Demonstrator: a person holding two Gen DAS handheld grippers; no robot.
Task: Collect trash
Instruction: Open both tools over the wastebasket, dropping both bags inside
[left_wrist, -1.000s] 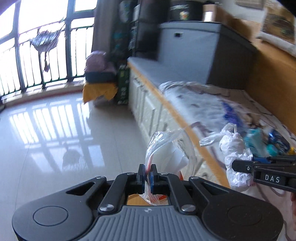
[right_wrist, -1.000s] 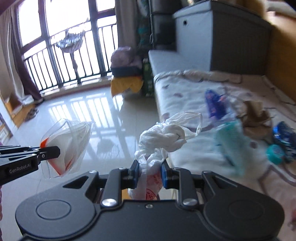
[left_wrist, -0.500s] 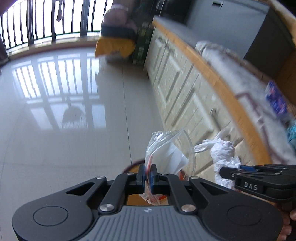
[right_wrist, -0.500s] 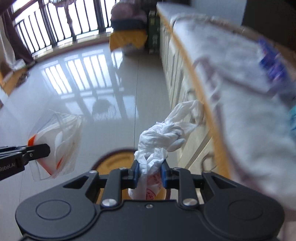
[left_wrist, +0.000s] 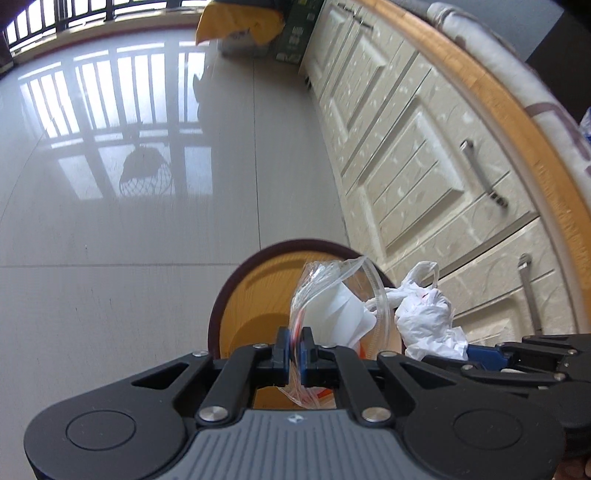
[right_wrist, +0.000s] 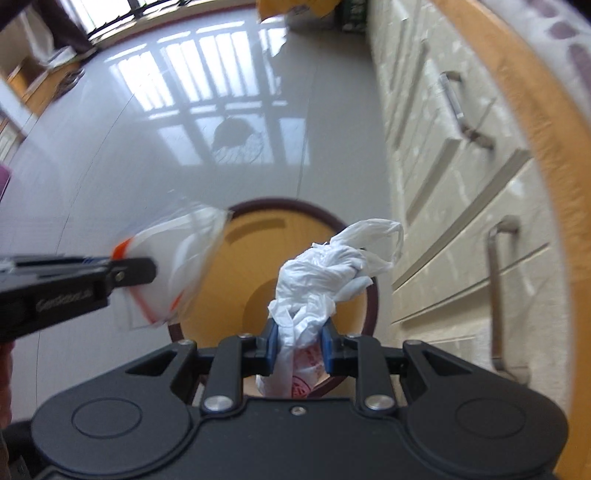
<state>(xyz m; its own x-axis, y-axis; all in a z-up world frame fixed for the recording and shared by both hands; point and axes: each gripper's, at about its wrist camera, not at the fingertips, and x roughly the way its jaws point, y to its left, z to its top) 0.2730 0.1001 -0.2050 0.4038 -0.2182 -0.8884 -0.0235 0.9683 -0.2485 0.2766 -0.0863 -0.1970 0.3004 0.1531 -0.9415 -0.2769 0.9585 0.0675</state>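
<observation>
There are two grippers: the left gripper (left_wrist: 294, 356) and the right gripper (right_wrist: 300, 345). There are two pieces of trash: one clear plastic bag (left_wrist: 332, 295) and one crumpled white plastic bag (right_wrist: 325, 266). One round yellow bin (right_wrist: 236, 258) sits on the floor (left_wrist: 110, 240). Two metal drawer handles (left_wrist: 484, 171) show in the left wrist view.

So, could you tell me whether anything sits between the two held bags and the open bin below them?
Nothing visible does. The left gripper holds the clear bag and the right gripper the white bag, both over the bin, whose open mouth shows only its bare yellow inside.
</observation>
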